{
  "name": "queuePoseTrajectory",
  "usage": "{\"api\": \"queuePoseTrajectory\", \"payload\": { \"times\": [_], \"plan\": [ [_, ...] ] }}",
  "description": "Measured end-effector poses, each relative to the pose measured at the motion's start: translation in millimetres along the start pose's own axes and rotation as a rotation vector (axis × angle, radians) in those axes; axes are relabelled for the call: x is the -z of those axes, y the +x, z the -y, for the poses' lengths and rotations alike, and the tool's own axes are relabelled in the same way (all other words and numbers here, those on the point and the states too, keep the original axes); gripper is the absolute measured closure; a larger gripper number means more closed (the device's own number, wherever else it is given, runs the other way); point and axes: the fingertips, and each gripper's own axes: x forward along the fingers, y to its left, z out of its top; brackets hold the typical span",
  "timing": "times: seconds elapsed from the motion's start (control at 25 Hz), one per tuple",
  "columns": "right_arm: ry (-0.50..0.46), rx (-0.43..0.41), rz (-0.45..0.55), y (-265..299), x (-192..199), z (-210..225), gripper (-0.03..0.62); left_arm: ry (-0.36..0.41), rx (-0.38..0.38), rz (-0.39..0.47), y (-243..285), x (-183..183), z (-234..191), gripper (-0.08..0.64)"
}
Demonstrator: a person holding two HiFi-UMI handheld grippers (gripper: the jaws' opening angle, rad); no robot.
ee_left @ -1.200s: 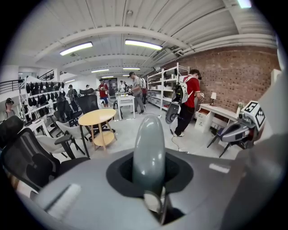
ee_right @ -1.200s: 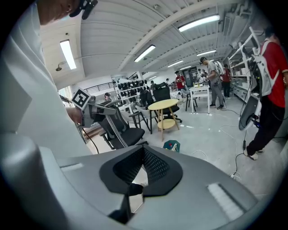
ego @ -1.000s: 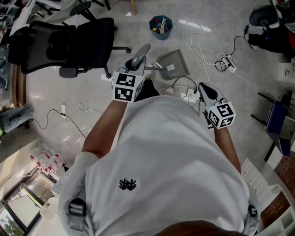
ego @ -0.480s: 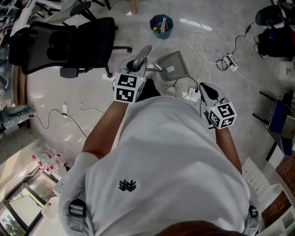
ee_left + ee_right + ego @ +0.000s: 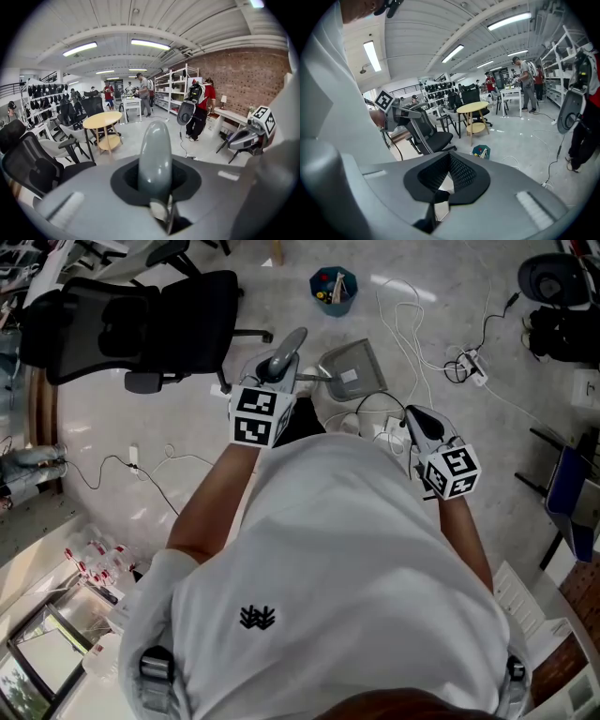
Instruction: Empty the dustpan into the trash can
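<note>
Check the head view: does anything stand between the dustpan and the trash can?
Nothing visible does. Bare floor separates the dustpan, held by the left gripper, from the trash can; white cables lie off to the right.

The trash can [image 5: 335, 289] and the office chair [image 5: 131, 320] have slid a touch up and to the right on the floor in view, so the can sits nearer above the dustpan [image 5: 352, 369]. At the floor's left edge the person's jeans leg [image 5: 23, 457] has drawn back. At the top right corner the dark bulky shape [image 5: 562, 310] has shifted right – a round dark piece [image 5: 546, 277] now shows above it.
</note>
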Motion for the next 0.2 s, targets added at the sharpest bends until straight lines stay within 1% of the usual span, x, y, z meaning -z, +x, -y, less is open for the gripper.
{"api": "queuePoseTrajectory", "payload": {
  "times": [0.2],
  "plan": [
    [-0.005,-0.019,-0.002,8,-1,0,0.591,-0.022,-0.034,0.009,-3,1,-12,0.463]
  ]
}}
